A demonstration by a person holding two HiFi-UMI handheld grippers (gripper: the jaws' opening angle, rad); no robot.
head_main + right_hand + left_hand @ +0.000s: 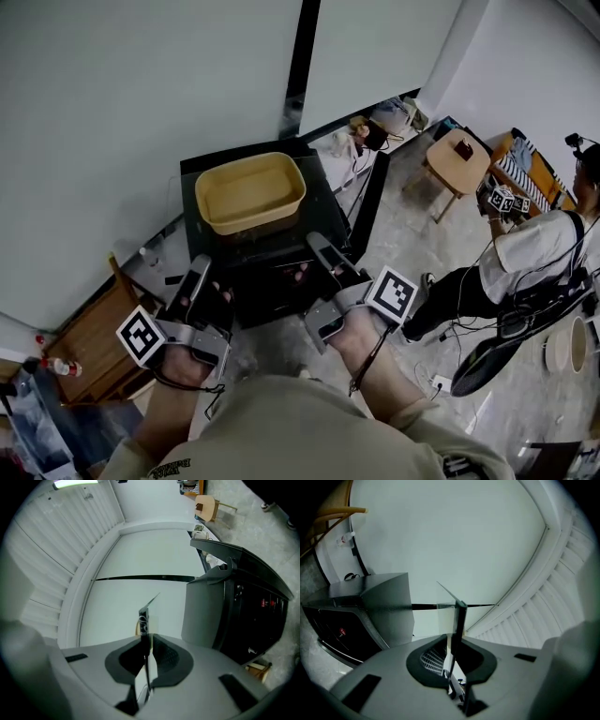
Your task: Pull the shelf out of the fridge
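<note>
A small black fridge [330, 199] stands on the floor against the white wall. In front of it, the clear glass shelf [270, 277] is held level between my two grippers, out in front of the fridge's opening. My left gripper [201, 270] is shut on the shelf's left edge, and my right gripper [321, 247] is shut on its right edge. In the left gripper view, the pane's thin edge [460, 616] runs up from the closed left gripper [452, 666], with the fridge [370, 606] to the left. In the right gripper view, the pane [144, 617] rises from the closed right gripper [146, 663], with the fridge [243, 597] to the right.
A yellow plastic tub [248, 192] sits on top of the fridge. The fridge's door [371, 192] stands open at its right side. A wooden cabinet [89, 342] is at the left. A wooden stool [457, 161], cables and another person [534, 253] are on the right.
</note>
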